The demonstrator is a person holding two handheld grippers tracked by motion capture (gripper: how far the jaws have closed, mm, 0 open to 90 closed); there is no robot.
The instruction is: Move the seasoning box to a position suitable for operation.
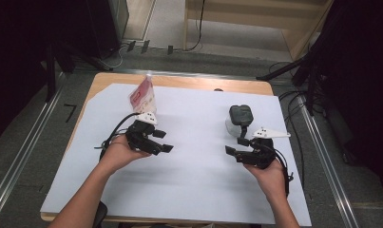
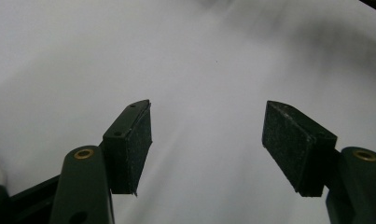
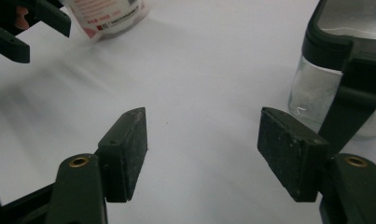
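A red and white pouch stands at the back left of the white sheet. My left gripper is open just in front of it, nothing between its pads. A clear jar with a dark clip lid stands at the right. My right gripper is open just in front of that jar and holds nothing. In the right gripper view the jar is at the right edge, the pouch at the top left, and the left gripper in the top left corner.
The white sheet covers a wooden table. Black stands and cables flank the table on the floor. A metal rail runs along the left side and another along the right.
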